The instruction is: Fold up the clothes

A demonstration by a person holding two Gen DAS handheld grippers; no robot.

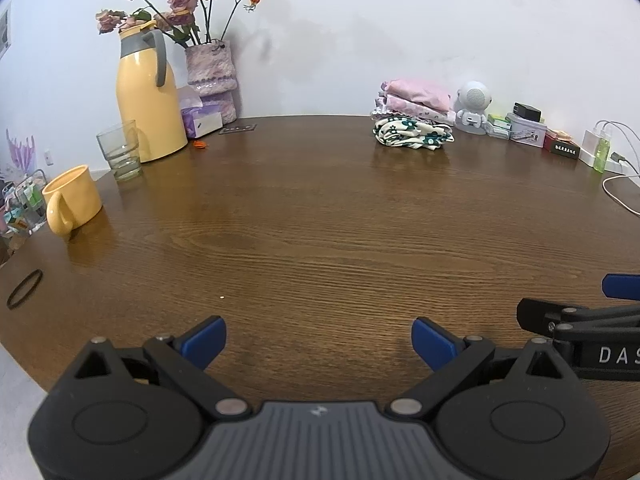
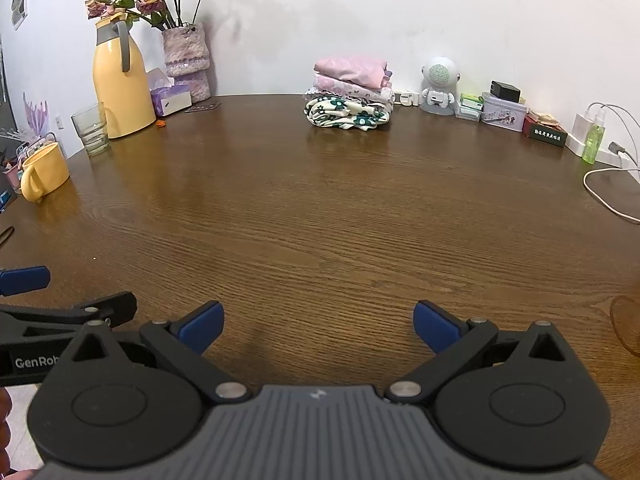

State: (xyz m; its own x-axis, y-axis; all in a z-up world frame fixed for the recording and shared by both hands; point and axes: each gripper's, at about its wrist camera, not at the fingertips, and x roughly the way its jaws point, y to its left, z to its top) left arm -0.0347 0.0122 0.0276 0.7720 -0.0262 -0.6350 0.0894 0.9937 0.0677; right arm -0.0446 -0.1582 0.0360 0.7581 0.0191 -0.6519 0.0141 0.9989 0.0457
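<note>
Low in both frames, each tool sits spread and empty: left gripper and right gripper, blue pads wide apart, nothing between them, hovering near the close edge of the wooden table.

Clothes: one stack at upper centre of the right view, upper right of centre in the left view, against the back wall. Pink pieces on top look neatly folded; the green-flowered piece at the bottom looks looser, bunched at its front edge.

Step, as judged: between garments, or finished. No cloth lies on the open middle of the table. Next move likely calls for reaching far forward to the stack, or fetching a garment from out of view.

Room: broad bare wood through the centre. Clutter rims it — yellow mug, glass and yellow jug at left; white cable and small boxes at right. Grippers sit close side by side; mind a knock.
</note>
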